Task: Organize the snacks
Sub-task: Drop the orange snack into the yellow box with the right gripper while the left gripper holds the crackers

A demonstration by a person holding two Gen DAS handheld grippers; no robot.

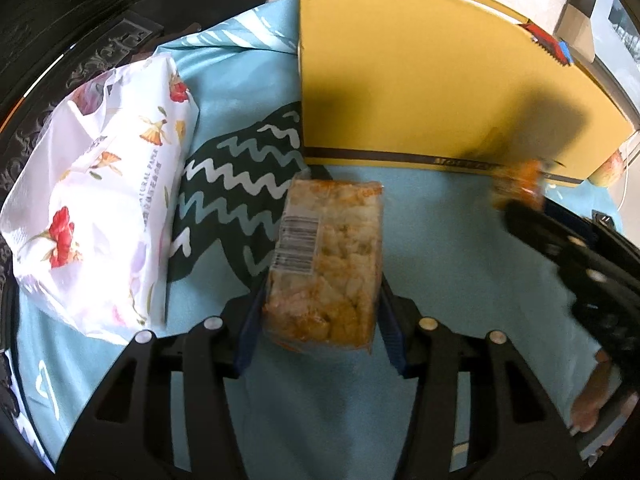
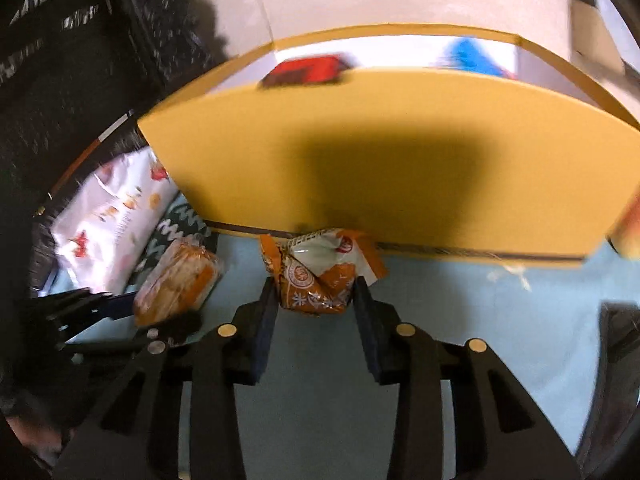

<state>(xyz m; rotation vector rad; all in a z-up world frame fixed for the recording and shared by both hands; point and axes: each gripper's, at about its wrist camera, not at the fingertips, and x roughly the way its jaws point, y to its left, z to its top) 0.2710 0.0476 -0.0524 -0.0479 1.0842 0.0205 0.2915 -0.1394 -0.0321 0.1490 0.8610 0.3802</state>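
We hold two snacks at once, and both grips look thin. The left tongs [image 1: 320, 320] are clamped on a clear-wrapped rice cracker block [image 1: 326, 264], with the blue pads pressing only on its near end while most of the block sticks out far beyond them over the blue cloth [image 1: 440, 280] on the tabletop. The right tongs [image 2: 314, 300] are clamped on a crumpled orange packet [image 2: 320, 272], which sits just in front of the near wall of the yellow box [image 2: 380, 160]. The box stands open at the top, with a red packet [image 2: 308, 70] and a blue packet [image 2: 472, 58] showing inside, so we judge that both snacks are meant to go in there. The main risk we see is the cracker block: held by one end in slick film, it may pivot or slide out as we lift it. The orange packet is soft and air-filled, so it may squash and slip from the pads. The box wall is tall, and either snack may catch on its rim and be knocked loose, or push the box away. The two tongs work close together, so they may collide. A white flowered bag [image 1: 100, 200] lies to the left, clear of the path.
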